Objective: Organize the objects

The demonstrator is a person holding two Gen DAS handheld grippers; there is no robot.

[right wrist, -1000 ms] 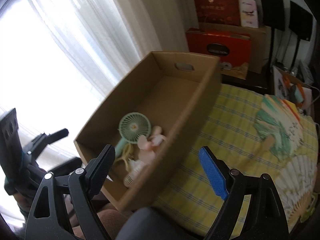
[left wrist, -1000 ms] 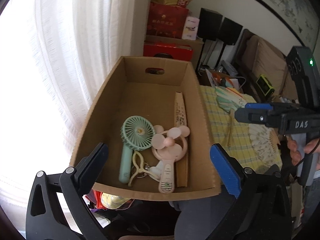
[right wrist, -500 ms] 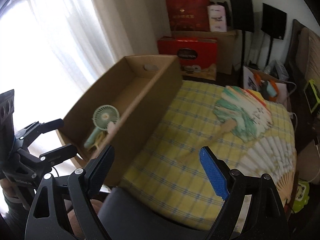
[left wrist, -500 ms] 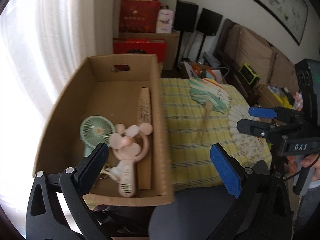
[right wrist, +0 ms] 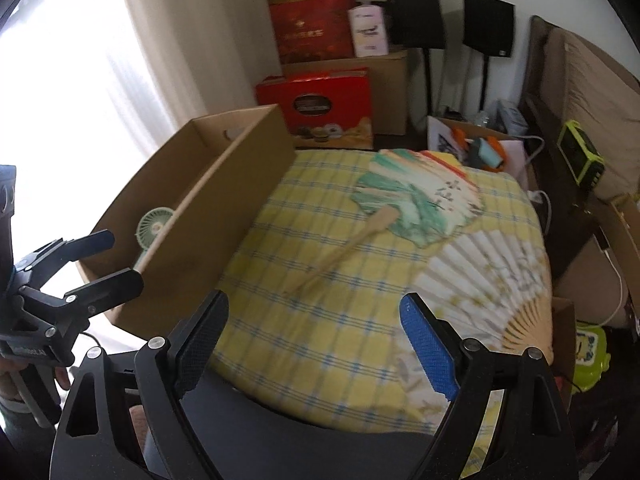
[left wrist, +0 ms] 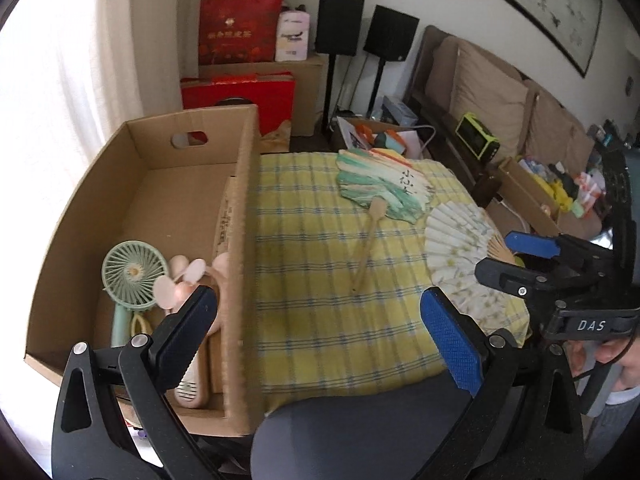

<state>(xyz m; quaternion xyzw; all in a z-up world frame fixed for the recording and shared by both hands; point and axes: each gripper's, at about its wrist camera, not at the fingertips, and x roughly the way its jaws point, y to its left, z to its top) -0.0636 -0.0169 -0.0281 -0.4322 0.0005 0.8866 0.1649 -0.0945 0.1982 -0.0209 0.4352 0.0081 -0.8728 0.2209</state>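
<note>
The cardboard box (left wrist: 188,216) already holds a green handheld fan (left wrist: 134,270), a pink handheld fan (left wrist: 188,284) and a folded fan. The painted paddle fan (right wrist: 416,204) and white folding fan (right wrist: 492,280) remain on the yellow checked bench (right wrist: 320,320). Left gripper (left wrist: 320,332) and right gripper (right wrist: 316,340) both gape wide, empty, touching nothing.

Both grippers (left (left wrist: 316,338), right (right wrist: 314,344)) off box (left wrist: 244,240), toward fans (right wrist: 416,204).
</note>
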